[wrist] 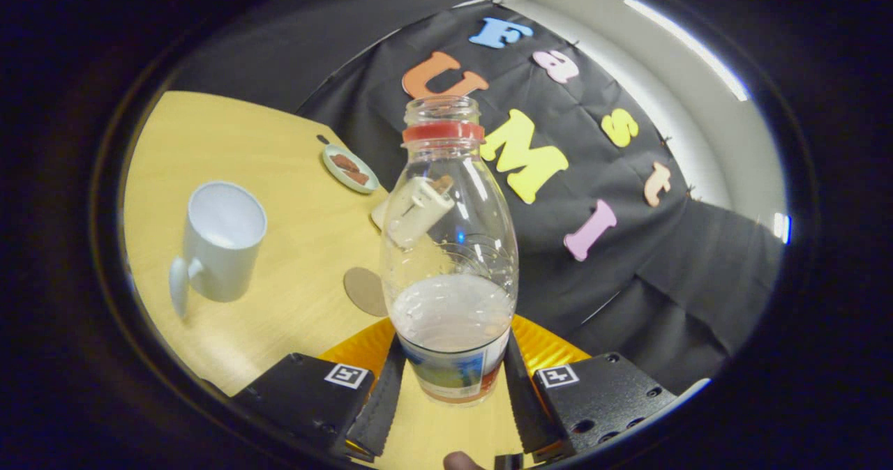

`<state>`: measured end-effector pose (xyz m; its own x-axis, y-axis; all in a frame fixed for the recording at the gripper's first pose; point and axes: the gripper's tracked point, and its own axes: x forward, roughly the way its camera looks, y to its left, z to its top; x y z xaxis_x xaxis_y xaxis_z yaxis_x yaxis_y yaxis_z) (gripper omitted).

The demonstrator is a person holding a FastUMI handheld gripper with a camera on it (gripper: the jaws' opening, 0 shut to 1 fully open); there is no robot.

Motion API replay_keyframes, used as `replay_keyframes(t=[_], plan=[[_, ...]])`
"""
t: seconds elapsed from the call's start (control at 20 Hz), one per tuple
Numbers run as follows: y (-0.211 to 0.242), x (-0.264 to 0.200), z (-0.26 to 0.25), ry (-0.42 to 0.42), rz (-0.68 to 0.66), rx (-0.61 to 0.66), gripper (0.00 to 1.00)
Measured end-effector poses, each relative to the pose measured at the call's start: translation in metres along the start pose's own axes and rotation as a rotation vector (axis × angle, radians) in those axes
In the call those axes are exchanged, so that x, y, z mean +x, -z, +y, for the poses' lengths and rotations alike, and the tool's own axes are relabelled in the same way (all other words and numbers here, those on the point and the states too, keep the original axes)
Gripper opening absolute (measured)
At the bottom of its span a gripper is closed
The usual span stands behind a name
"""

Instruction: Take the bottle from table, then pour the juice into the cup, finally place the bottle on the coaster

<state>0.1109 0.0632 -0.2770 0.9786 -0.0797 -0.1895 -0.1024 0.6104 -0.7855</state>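
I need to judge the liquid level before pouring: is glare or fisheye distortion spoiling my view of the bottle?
Gripper view: sharp on the bottle, held between the tongs; small glints on the clear upper wall; the cloudy liquid line reads clearly. The fisheye bends the table edge and leans the white mug. A ceiling light strip is blown out beyond the bottle, and things behind show warped through the plastic.

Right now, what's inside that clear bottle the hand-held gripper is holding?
The bottle holds pale cloudy juice low down; above it is empty and uncapped. Its label hides the bottom. The hand-held gripper clamps both sides.
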Motion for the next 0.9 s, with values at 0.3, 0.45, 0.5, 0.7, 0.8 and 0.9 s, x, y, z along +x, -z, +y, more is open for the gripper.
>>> replay_keyframes(t=[0.3, 0.45, 0.5, 0.7, 0.8, 0.9], plan=[[0.001, 0.004, 0.014, 0.025, -0.021, -0.196, 0.74], [0.000, 0.004, 0.015, 0.052, -0.025, -0.280, 0.74], [-0.001, 0.005, 0.014, 0.065, -0.030, -0.310, 0.74], [-0.005, 0.004, 0.021, 0.096, -0.054, -0.414, 0.74], [-0.004, 0.006, 0.025, 0.093, -0.056, -0.444, 0.74], [0.000, 0.009, 0.029, 0.086, -0.050, -0.474, 0.74]])
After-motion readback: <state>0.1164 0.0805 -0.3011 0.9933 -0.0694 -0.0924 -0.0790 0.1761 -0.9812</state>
